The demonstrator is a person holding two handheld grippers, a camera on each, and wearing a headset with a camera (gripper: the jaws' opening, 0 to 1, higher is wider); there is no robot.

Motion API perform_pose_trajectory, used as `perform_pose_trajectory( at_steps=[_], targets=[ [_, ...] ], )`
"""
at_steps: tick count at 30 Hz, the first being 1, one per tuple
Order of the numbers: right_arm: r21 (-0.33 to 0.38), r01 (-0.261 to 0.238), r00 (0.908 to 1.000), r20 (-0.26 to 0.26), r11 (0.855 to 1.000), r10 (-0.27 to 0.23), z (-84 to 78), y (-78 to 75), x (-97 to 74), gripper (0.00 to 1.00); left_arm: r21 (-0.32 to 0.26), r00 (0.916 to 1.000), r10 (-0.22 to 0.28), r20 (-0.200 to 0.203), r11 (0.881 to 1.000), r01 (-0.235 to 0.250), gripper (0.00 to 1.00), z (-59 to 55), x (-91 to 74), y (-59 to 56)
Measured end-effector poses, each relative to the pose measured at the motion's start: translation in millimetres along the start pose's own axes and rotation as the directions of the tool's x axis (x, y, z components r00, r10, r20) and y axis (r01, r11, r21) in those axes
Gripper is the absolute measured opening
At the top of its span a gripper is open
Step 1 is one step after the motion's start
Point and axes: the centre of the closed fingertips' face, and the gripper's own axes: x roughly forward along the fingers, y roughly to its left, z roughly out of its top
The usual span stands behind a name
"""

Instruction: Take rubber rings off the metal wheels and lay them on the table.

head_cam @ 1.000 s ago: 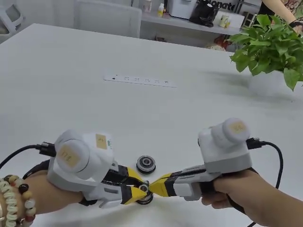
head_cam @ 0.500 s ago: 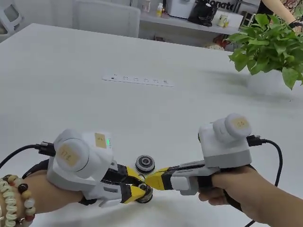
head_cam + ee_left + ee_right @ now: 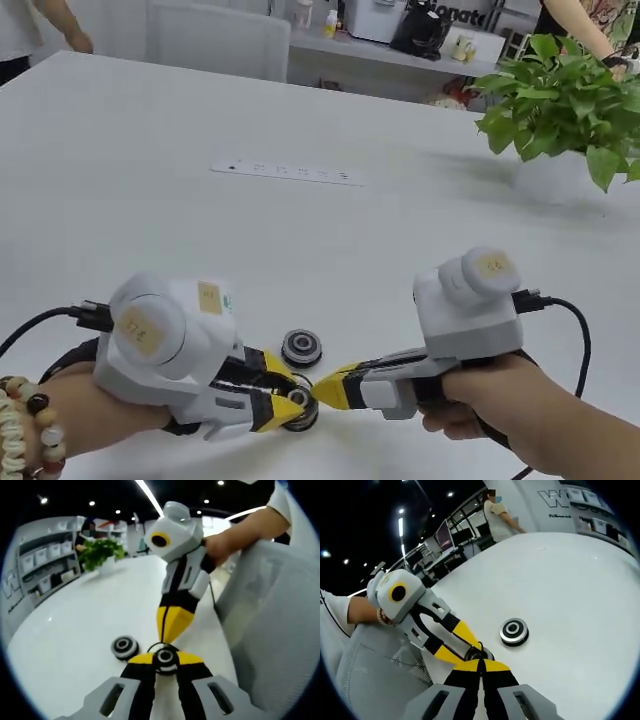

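Metal wheel point(image 3: 165, 657) sits clamped between the left gripper's point(image 3: 165, 661) fingers. Right gripper's point(image 3: 481, 661) fingers, pressed together, pinch its rubber ring point(image 3: 479, 647).

Left gripper point(image 3: 292, 402): white-grey body, blk frame, jaws yellow w/ blk, pale-yellow stickers. Right gripper point(image 3: 320, 381): same scheme. Held wheel point(image 3: 165, 659) was silver w/ blk band. Loose wheel point(image 3: 302, 347) was silver and blk in concentric rings. Table point(image 3: 200, 240) plain white, power strip point(image 3: 285, 171) white. Plant point(image 3: 560, 90) green, pot point(image 3: 560, 178) white. Bracelet point(image 3: 40, 410): cream + dark-red beads. Cable point(image 3: 40, 322) blk.
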Motion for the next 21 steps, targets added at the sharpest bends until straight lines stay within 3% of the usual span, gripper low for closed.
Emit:
perform_pose_trajectory(
  at_steps=[6, 11, 17, 21],
  targets=[
    [0.02, 0.008, 0.9996, 0.028, 1.0, -0.009, 5.7, -1.8, -3.7, 0.0, -0.018, 0.9992, -0.001, 0.04, 1.0, 0.002, 0.22, 14.9, -9.9, 4.4],
    [0.024, 0.01, 0.9991, 0.041, 1.0, -0.011, 8.6, -1.9, -5.3, 0.0, -0.013, 0.9984, -0.018, 0.054, 1.0, 0.019, 0.36, 26.6, -22.1, 1.4],
    [0.031, 0.009, 0.9976, 0.068, 0.999, -0.011, 14.9, -1.8, -8.2, 0.0, 0.081, 0.9976, -0.046, 0.051, 0.996, 0.042, 0.48, 42.9, -33.9, -5.0],
    [0.04, 0.011, 0.995, 0.098, 0.999, -0.015, 21.4, -2.5, -12.5, 0.0, 0.085, 0.9962, -0.073, 0.049, 0.994, 0.068, 0.57, 53.2, -39.7, -8.9]
  ],
)
